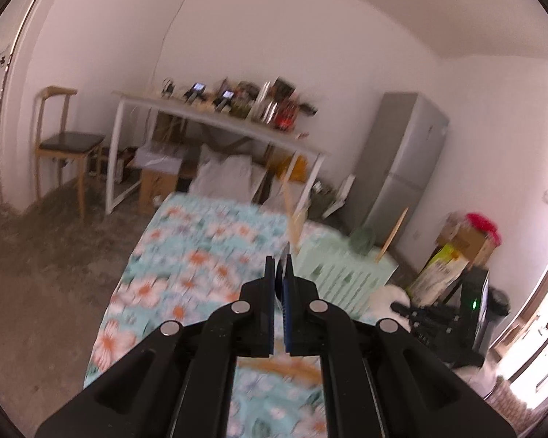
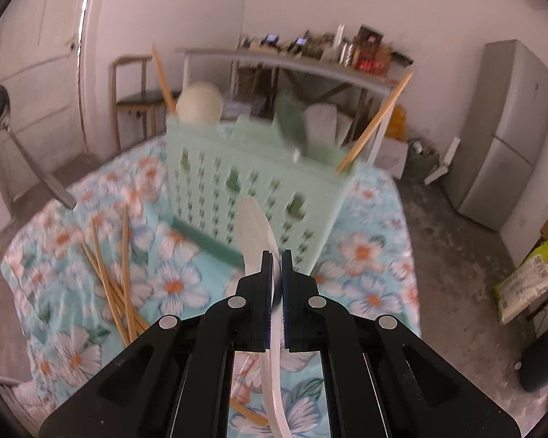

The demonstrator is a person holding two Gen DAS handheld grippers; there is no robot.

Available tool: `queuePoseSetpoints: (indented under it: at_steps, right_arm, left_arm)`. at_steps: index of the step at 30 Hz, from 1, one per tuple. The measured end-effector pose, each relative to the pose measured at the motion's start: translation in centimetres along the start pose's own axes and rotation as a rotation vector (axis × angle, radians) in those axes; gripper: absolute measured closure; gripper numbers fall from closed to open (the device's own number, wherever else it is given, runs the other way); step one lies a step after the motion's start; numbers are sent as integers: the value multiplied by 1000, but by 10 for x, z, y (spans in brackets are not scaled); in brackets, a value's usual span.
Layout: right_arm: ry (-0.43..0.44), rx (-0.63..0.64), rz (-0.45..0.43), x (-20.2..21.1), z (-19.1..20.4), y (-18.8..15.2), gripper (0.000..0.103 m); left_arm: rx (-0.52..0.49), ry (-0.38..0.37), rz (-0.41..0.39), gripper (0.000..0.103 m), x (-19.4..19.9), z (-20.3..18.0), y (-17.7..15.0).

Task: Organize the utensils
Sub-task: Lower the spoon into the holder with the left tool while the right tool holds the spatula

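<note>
My right gripper (image 2: 277, 255) is shut on a white plastic spoon (image 2: 254, 226), bowl pointing forward toward the mint-green slotted utensil holder (image 2: 252, 179) just ahead. The holder holds spoons and chopsticks (image 2: 376, 120). Several loose chopsticks (image 2: 117, 270) lie on the floral cloth at left. A metal spoon (image 2: 3, 116) hangs in the air at far left. My left gripper (image 1: 283, 261) is shut on a thin metal handle (image 1: 283, 273) seen edge-on; the holder (image 1: 343, 270) is to its right.
The floral-clothed table (image 1: 201, 255) drops off to bare floor on all sides. Behind stand a white cluttered desk (image 1: 215, 120), a wooden chair (image 1: 65, 142) and a grey fridge (image 1: 402, 160). Boxes and bags (image 1: 453, 255) sit at right.
</note>
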State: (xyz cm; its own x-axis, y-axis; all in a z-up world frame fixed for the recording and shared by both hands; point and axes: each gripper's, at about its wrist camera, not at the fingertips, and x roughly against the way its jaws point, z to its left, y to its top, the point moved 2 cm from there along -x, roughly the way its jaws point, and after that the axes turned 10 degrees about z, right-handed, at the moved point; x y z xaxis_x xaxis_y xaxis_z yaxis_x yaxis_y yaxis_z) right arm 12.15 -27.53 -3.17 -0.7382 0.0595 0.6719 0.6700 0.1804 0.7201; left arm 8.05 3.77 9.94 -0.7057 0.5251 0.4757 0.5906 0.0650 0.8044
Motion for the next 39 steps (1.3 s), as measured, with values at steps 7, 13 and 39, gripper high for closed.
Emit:
queuePoseSetpoints:
  at_steps: [7,13,39]
  right_arm:
    - [67,-71,-98,37,-18,10,100]
    - [97,-111,-128,49,-25,6,100]
    - [215,-221,-89,29,-50,-6,100]
  left_arm:
    - [-30,-104,-61,100,-13,-25,74]
    - [-174,-6,-40,100,-55,-57,106]
    - [-94,-139,250,70,-190,-66,91]
